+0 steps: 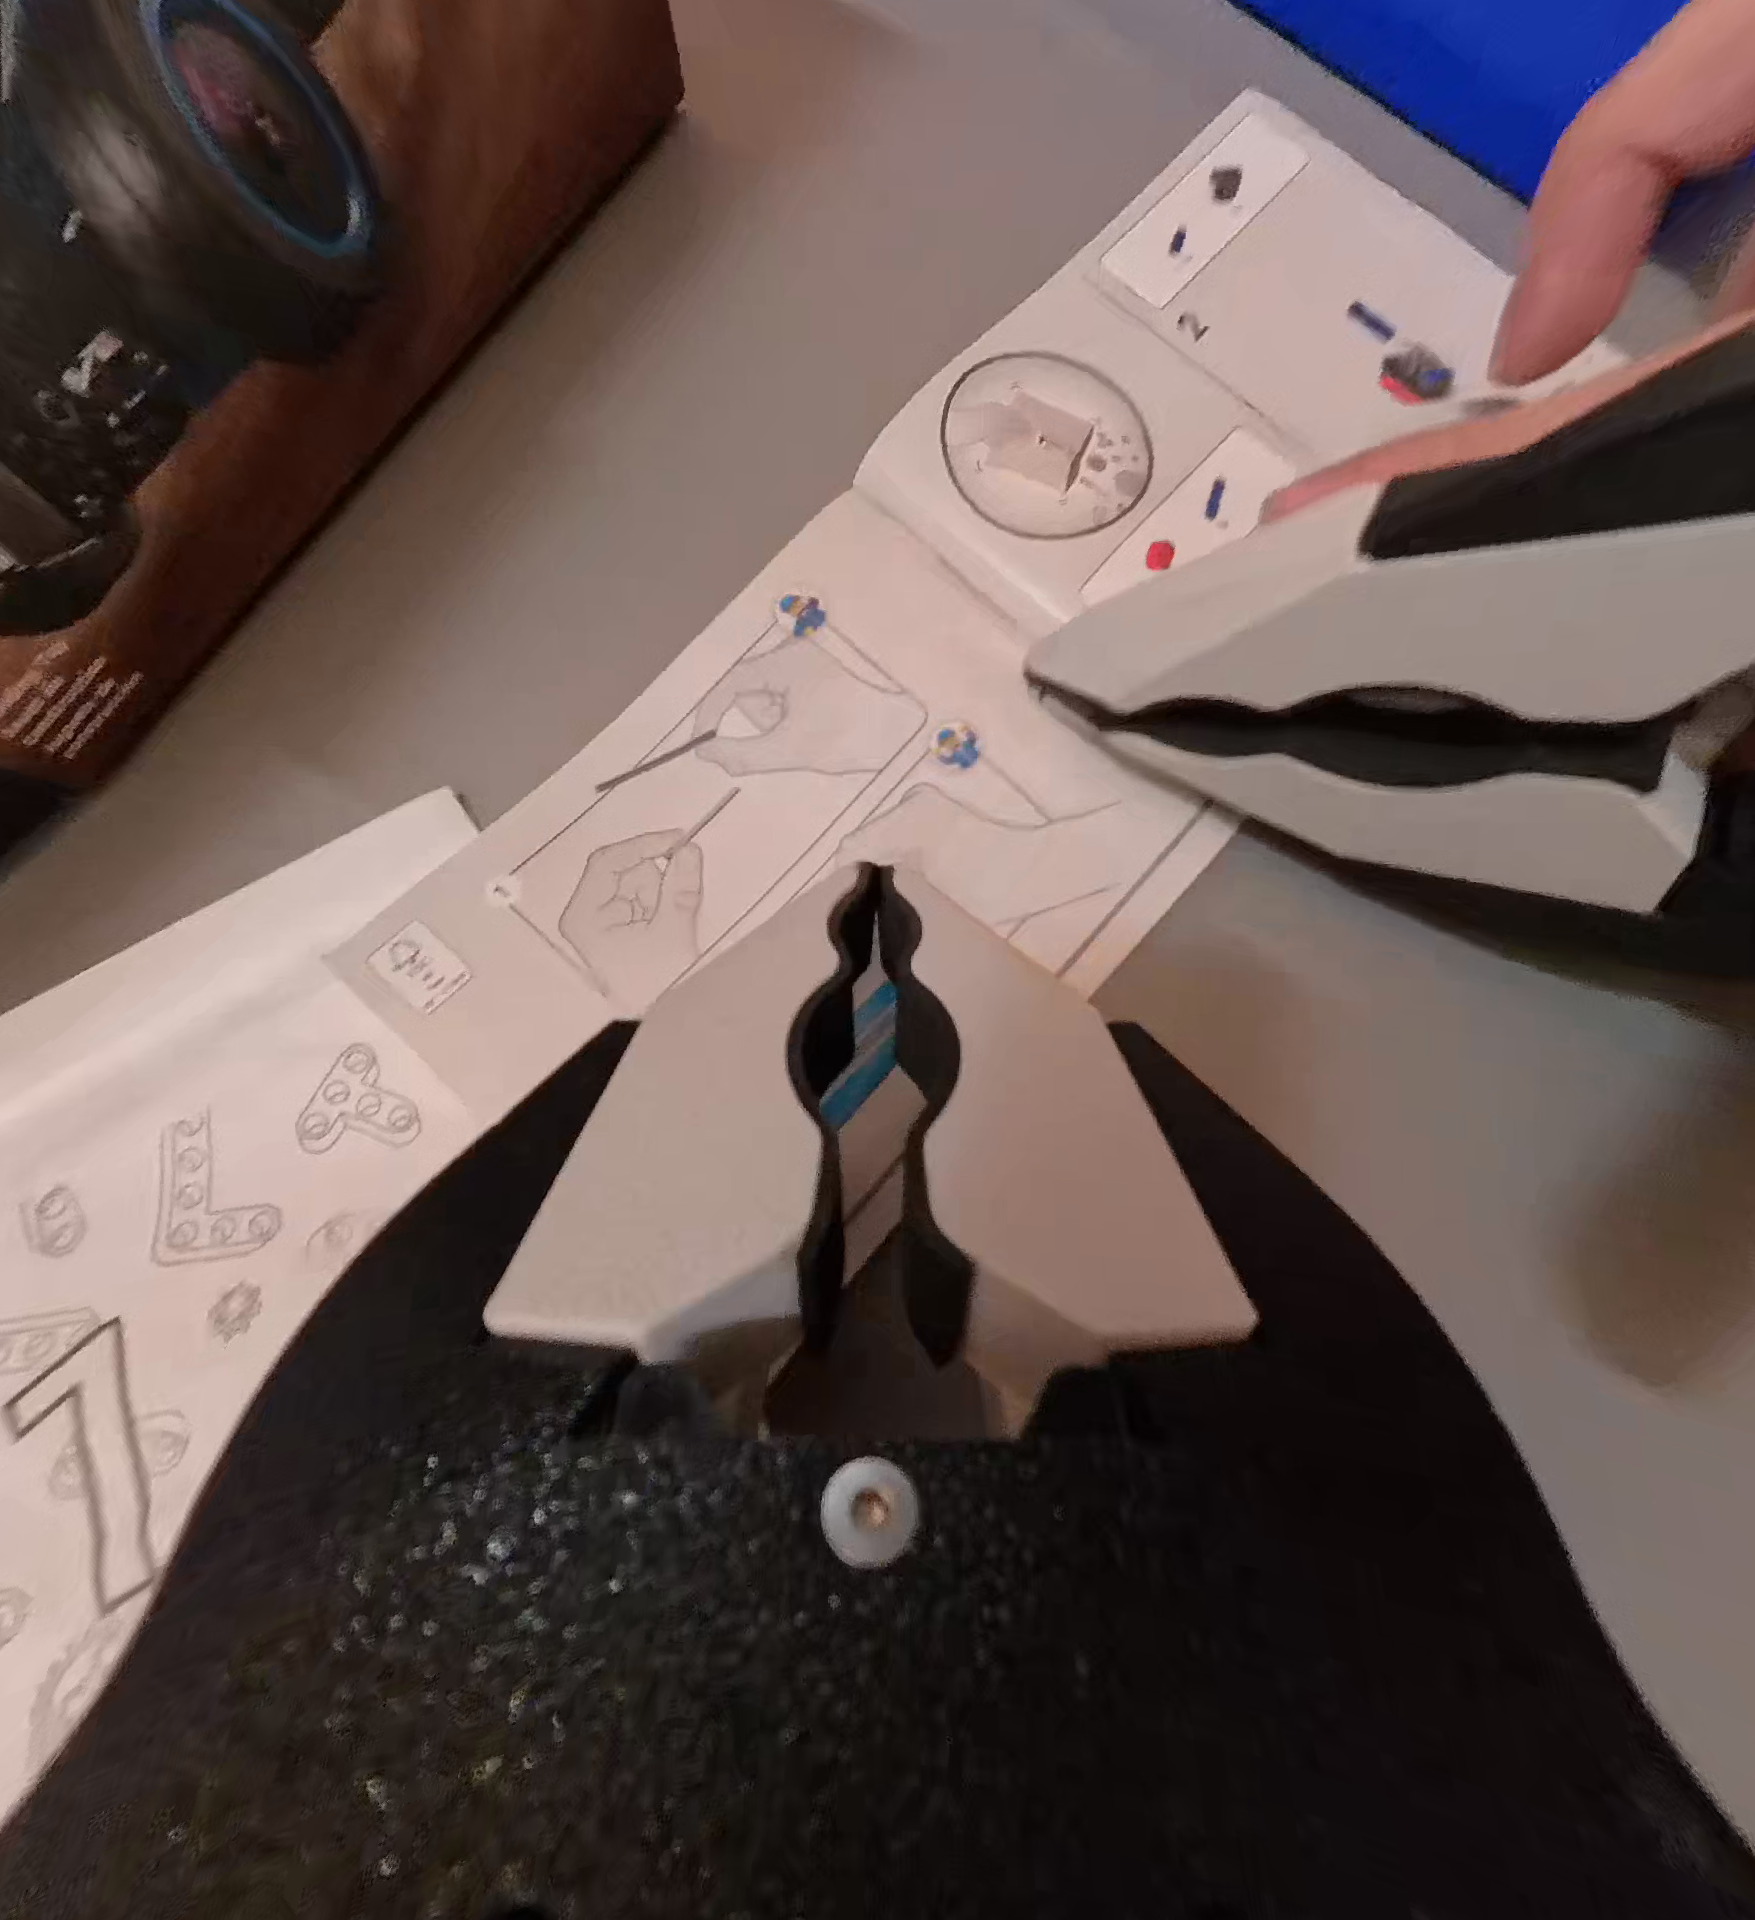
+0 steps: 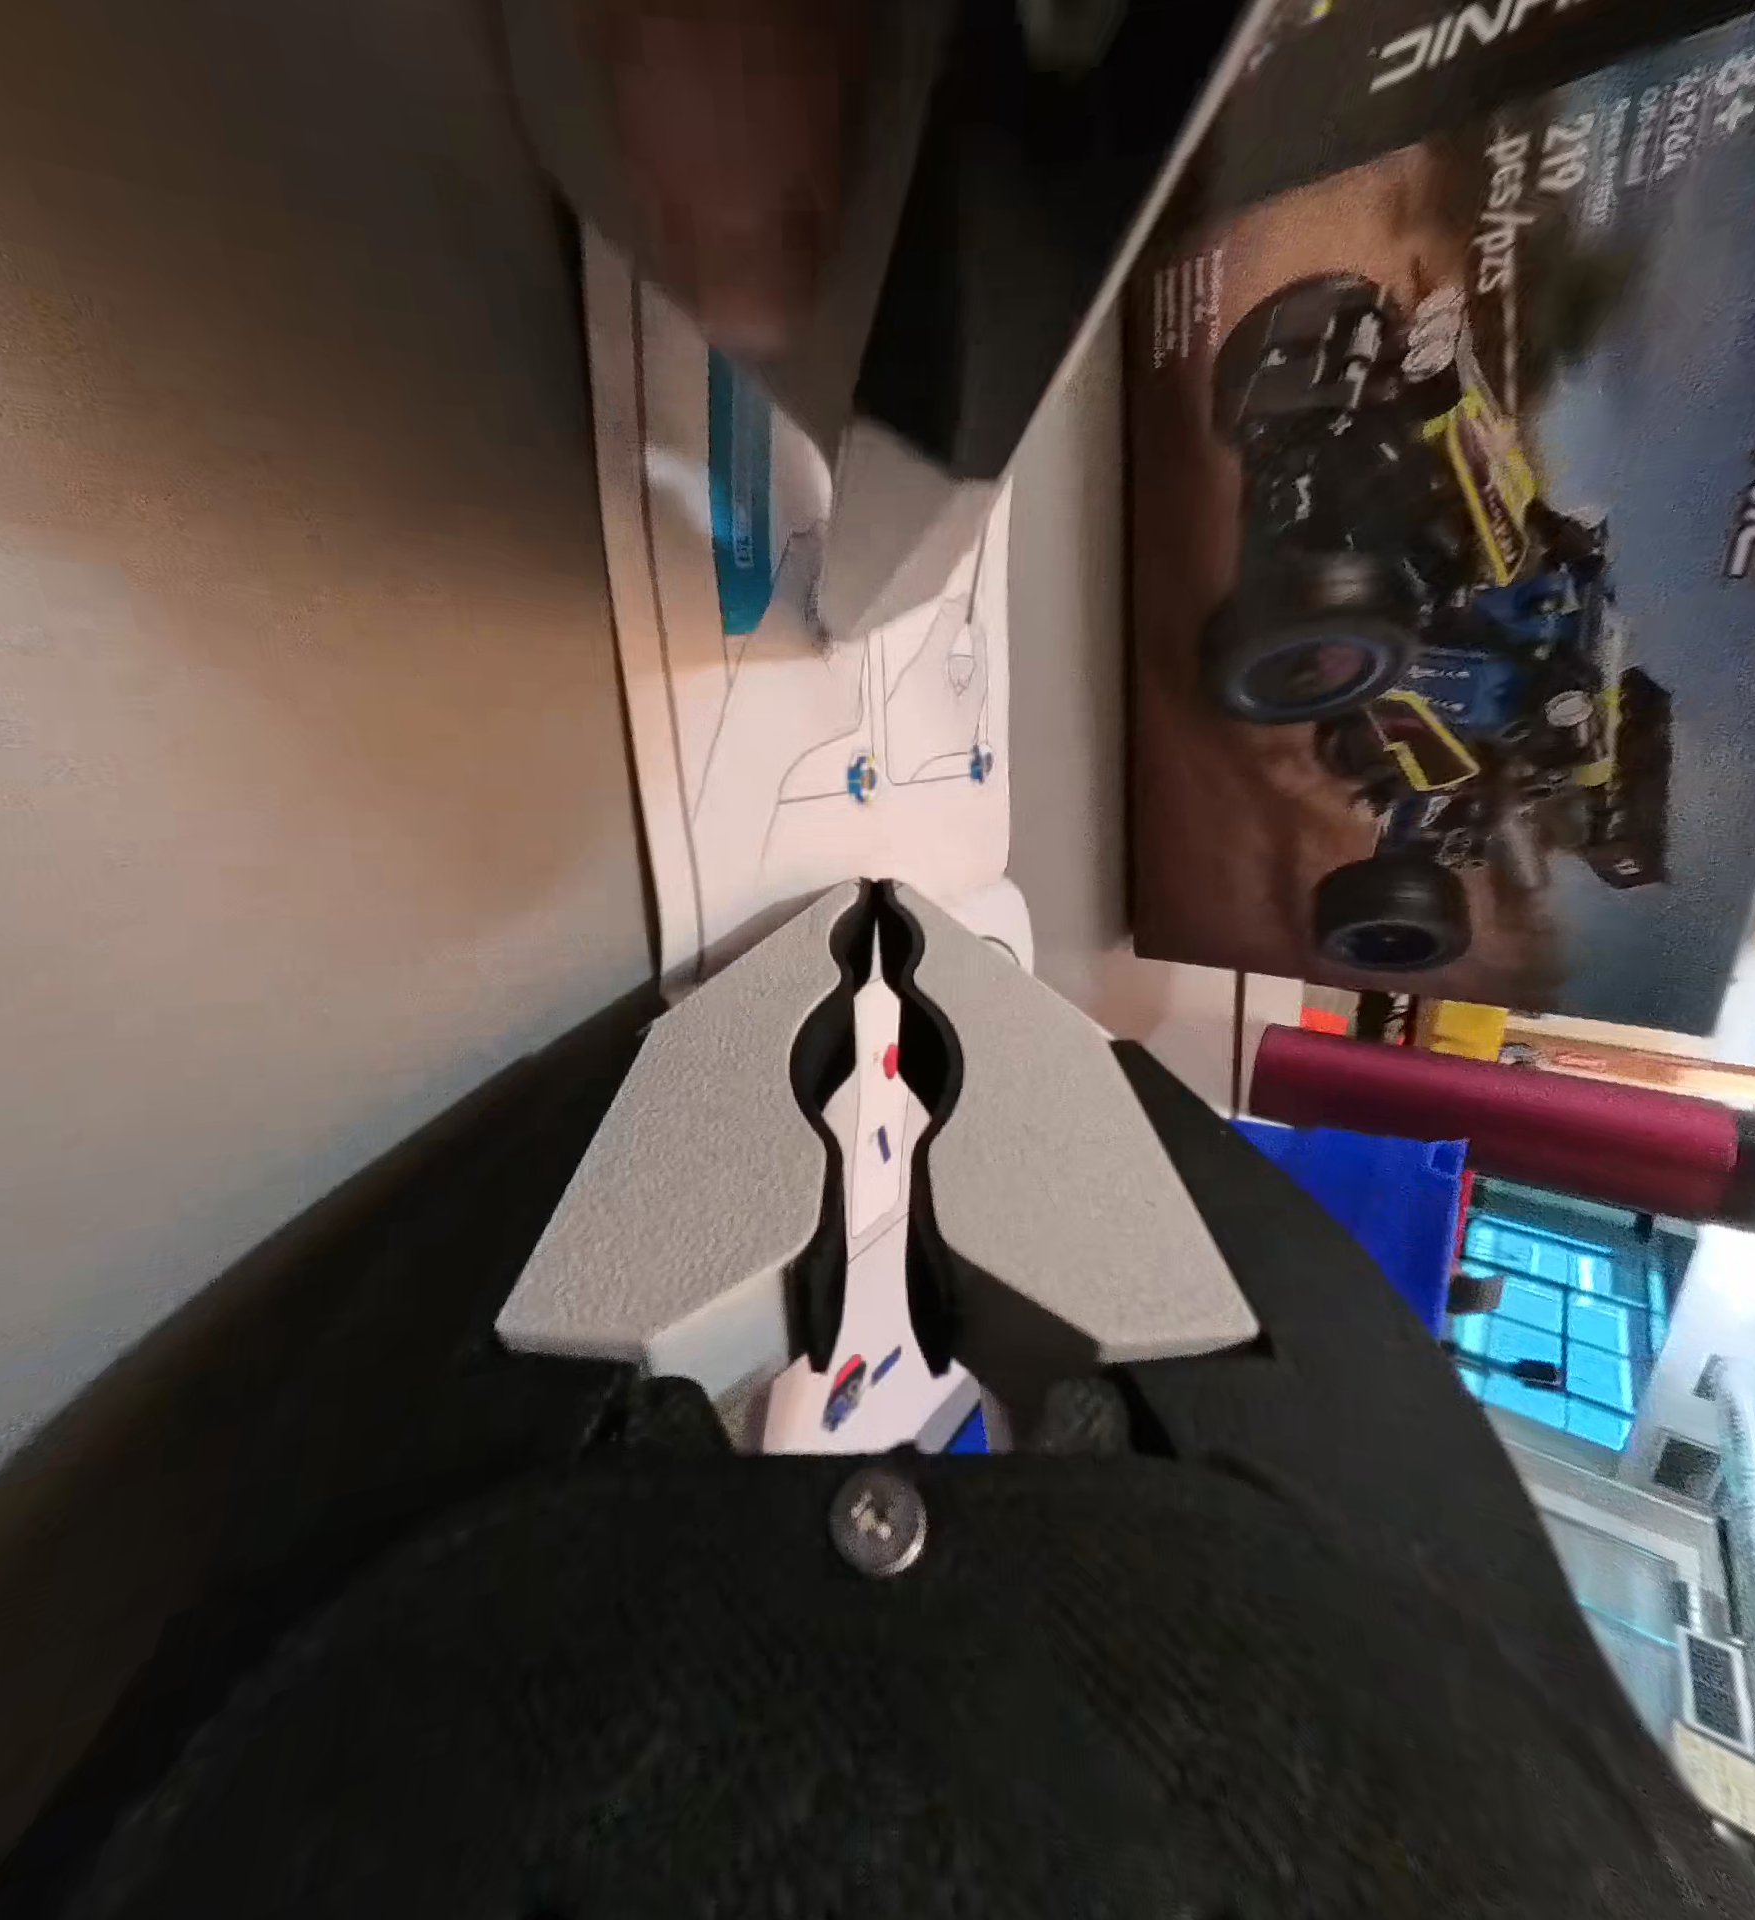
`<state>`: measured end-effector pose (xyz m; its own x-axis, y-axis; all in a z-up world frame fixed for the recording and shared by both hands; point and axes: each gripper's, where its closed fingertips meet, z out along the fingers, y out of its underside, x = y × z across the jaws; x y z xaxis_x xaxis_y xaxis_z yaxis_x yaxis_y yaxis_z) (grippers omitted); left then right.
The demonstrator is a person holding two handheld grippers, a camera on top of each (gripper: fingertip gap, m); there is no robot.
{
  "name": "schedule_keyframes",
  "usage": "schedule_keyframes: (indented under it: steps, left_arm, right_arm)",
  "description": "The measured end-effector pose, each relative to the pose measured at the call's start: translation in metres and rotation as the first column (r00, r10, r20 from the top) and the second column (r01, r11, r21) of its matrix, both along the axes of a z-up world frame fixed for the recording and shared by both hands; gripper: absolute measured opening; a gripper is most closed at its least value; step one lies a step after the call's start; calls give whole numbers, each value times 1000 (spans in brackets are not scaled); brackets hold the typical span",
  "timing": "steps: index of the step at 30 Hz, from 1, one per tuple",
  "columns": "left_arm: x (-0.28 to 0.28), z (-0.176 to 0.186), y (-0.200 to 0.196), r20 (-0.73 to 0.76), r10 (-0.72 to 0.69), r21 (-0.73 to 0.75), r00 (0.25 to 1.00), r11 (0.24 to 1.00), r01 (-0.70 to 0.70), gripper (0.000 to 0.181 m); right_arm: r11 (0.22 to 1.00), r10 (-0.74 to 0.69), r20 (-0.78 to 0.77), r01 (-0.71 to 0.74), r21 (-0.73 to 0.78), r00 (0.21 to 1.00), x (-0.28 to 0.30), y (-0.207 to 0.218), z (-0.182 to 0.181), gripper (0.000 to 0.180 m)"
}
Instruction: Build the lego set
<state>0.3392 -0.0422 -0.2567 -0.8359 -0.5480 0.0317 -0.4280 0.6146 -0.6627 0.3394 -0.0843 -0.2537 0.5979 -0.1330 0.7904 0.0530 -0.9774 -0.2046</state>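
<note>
The instruction booklet (image 1: 852,727) lies open on the grey table (image 1: 540,468), showing drawn hands and small pictures of parts. My left gripper (image 1: 873,881) is shut, its tips over the booklet's near edge, with nothing seen between them. My right gripper (image 1: 1044,681) reaches in from the right, shut, tips low over the page, a hand (image 1: 1600,208) on it. In the right wrist view my right gripper (image 2: 873,891) is shut over the booklet (image 2: 904,790). The left gripper (image 2: 831,623) shows blurred beyond it. No loose bricks are in view.
The set's box (image 1: 229,312) stands at the far left of the table and also shows in the right wrist view (image 2: 1475,520). A white paper bag (image 1: 125,1247) printed with part outlines lies left of the booklet. A maroon cylinder (image 2: 1507,1132) and a blue bin (image 2: 1351,1195) sit behind. Spacing between my two grippers at the tips: around 5 cm.
</note>
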Motion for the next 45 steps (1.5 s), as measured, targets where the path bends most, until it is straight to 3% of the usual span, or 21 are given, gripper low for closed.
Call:
schedule_keyframes:
  steps: [4, 9, 12, 16, 18, 21, 23, 25, 27, 30, 37, 40, 43, 45]
  left_arm:
    - [-2, 2, 31, 11, 17, 53, 1000, 998, -17, 0]
    - [31, 53, 81, 203, 201, -60, 958, 979, -193, 0]
    - [34, 47, 124, 195, 245, 88, 950, 960, -265, 6]
    - [5, 50, 138, 133, 35, 153, 991, 987, -55, 62]
    - [-5, 54, 147, 192, -102, 216, 976, 975, 59, 71]
    - [-6, 42, 149, 259, -216, 335, 941, 934, 122, 76]
    - [-4, 29, 144, 322, -301, 437, 898, 888, 141, 71]
    - [-3, 16, 142, 365, -387, 548, 847, 824, 141, 45]
    - [0, 15, 138, 427, -426, 586, 797, 802, 115, 35]
    - [3, 31, 141, 551, -457, 619, 698, 785, 26, 2]
    - [-27, 116, 190, 739, -429, 621, 519, 733, -279, 0]
    - [-61, 135, 209, 749, -370, 591, 550, 748, -302, 0]
    - [-110, 122, 208, 681, -311, 555, 663, 810, -189, 0]
    - [-142, 104, 202, 613, -281, 525, 738, 844, -114, 0]
  right_arm:
    - [1000, 3, 45, -3, -9, 999, 4, 1, 0, 0]
    - [1000, 1, 52, 0, -18, 999, 9, 3, 0, 0]
    - [999, -3, 62, 6, -52, 998, 15, 4, 1, 0]
    - [999, -28, 102, 31, -28, 994, 17, 0, 17, 0]
    - [999, -23, 98, 20, 31, 995, 14, -1, 24, 0]
    - [992, -6, 25, 2, 126, 1000, 12, 1, 22, 0]
    - [987, -10, 9, 9, 158, 1000, 12, 1, 25, 0]
    - [979, -20, 0, 20, 203, 1000, 9, 1, 29, 1]
    - [967, -32, -9, 34, 254, 999, 3, -1, 34, 4]
    - [944, -53, -32, 60, 324, 998, -4, -7, 36, 5]
    - [867, -82, -91, 116, 485, 992, -26, -13, 44, 15]
    - [843, -64, -132, 124, 523, 989, -29, -7, 40, 20]
    - [857, -75, -151, 141, 496, 986, -36, -6, 40, 30]
    - [819, -37, -200, 145, 555, 979, -51, 10, 46, 32]
